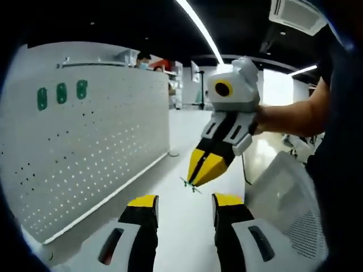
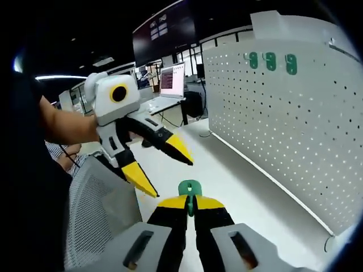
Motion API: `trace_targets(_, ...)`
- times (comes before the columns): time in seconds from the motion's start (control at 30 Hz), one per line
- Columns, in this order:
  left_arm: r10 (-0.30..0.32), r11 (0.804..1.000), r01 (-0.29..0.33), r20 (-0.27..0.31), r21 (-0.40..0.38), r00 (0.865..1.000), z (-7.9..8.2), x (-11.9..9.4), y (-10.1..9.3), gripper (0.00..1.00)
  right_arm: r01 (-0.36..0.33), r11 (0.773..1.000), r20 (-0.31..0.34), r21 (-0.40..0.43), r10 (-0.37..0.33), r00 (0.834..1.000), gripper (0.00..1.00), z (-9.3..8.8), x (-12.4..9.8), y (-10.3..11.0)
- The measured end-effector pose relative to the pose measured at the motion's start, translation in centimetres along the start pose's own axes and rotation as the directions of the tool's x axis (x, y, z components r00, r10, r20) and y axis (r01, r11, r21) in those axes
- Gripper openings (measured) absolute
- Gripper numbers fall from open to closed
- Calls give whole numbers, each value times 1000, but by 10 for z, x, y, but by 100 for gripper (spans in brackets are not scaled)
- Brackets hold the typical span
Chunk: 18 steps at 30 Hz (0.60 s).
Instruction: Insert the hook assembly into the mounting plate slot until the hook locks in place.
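1. Right gripper (image 2: pixel 190 205): jaws clenched on a green hook (image 2: pixel 190 191), held in mid-air above the white table (image 2: pixel 238 187).
2. In left gripper view, right gripper (image 1: pixel 195 180) points down w/ a thin green piece at its tips, prob. the same hook (image 1: pixel 191 185).
3. Left gripper (image 1: pixel 184 203): jaws spread, nothing between them.
4. White pegboard (image 2: pixel 283 130) stands upright on the table; three green hooks (image 2: pixel 270 60) already sit near its top edge.
5. White mesh basket (image 1: pixel 289 198) sits beside the grippers.

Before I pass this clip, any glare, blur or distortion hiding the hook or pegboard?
Left gripper view: ceiling strip light blows out, fisheye bows the pegboard, hook tiny and soft. Right gripper view: hook sharp in the right gripper, pegboard evenly lit.
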<state>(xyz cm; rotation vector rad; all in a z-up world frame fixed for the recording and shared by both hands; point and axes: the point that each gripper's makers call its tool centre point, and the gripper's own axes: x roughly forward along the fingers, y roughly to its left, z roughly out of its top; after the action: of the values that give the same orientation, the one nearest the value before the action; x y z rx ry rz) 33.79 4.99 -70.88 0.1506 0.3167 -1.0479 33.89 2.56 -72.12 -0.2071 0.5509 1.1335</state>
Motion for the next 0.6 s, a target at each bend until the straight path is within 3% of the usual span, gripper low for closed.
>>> trace_targets(0.33,84,996,-82,66,-27,994,8,-7,11,42,34,999,24,21,-34,999,2,5,-4,-7)
trace_targets(0.6,165,986,-161,103,-40,981,13,-13,24,47,73,997,46,40,-75,996,2,7,-9,-15)
